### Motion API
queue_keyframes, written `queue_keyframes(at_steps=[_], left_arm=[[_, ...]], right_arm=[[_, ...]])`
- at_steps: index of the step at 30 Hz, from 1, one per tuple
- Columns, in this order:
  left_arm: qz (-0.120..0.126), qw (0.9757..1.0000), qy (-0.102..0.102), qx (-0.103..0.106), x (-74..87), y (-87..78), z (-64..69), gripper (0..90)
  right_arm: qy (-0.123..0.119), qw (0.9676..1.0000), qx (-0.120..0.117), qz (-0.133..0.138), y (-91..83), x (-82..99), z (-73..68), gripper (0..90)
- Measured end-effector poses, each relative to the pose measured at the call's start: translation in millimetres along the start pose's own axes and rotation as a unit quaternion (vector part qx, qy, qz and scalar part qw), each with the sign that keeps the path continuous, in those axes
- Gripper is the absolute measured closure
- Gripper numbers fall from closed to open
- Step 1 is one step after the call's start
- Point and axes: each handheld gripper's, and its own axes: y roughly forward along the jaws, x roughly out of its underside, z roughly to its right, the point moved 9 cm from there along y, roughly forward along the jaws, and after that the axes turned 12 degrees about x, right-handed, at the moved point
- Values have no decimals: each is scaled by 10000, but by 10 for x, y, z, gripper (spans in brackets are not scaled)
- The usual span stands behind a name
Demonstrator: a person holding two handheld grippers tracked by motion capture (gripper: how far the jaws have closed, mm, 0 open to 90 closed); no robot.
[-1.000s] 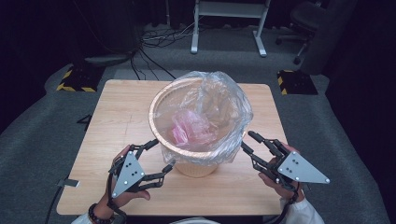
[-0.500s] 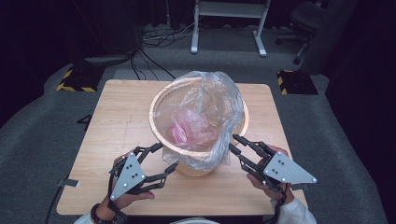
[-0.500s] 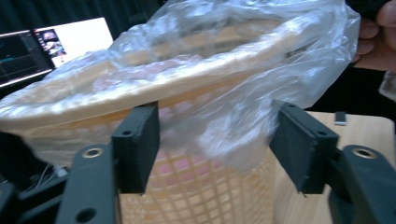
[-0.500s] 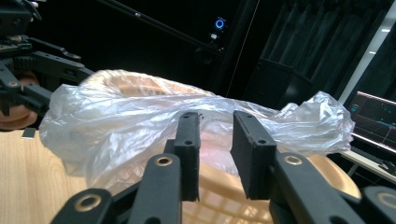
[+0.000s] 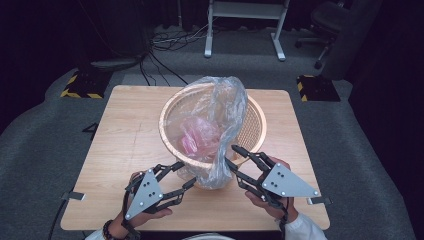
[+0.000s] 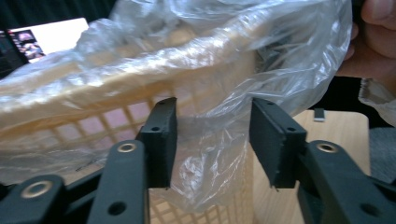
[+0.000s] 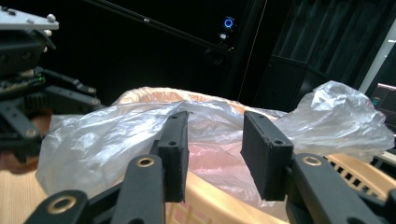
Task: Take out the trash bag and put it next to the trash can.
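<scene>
Thin clear plastic bag is showing crinkled and glossy, catching light. Basket is looking like tan lattice plastic with a smooth rim. Pink, film-like stuff is lying inside, seen through the bag. Table is showing pale matt wood grain. Left gripper and right gripper are showing matt black plastic jaws with brass-looking rivets. Floor is grey rough carpet.

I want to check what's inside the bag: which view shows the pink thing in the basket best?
The high view: it looks down through the clear bag onto the pink thing. The right gripper view catches a pink patch; the left gripper view, faint pink through the basket lattice.
</scene>
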Motion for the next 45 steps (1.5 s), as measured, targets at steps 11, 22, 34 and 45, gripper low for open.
queue_keyframes(at_steps=[11,22,34,45], left_arm=[[-31,9999,-5,148,48,55,-6,605],[-5,9995,-220,226,119,2,17,385],[728,9960,-513,-14,-34,-318,-38,311],[274,9980,346,-453,-116,-248,-90,751]], right_arm=[[-1,9994,-342,65,170,-69,-350,709],[-405,9972,-527,328,244,-81,-581,834],[-674,9940,-681,527,271,-75,-720,882],[-740,9915,-802,714,257,-55,-791,776]])
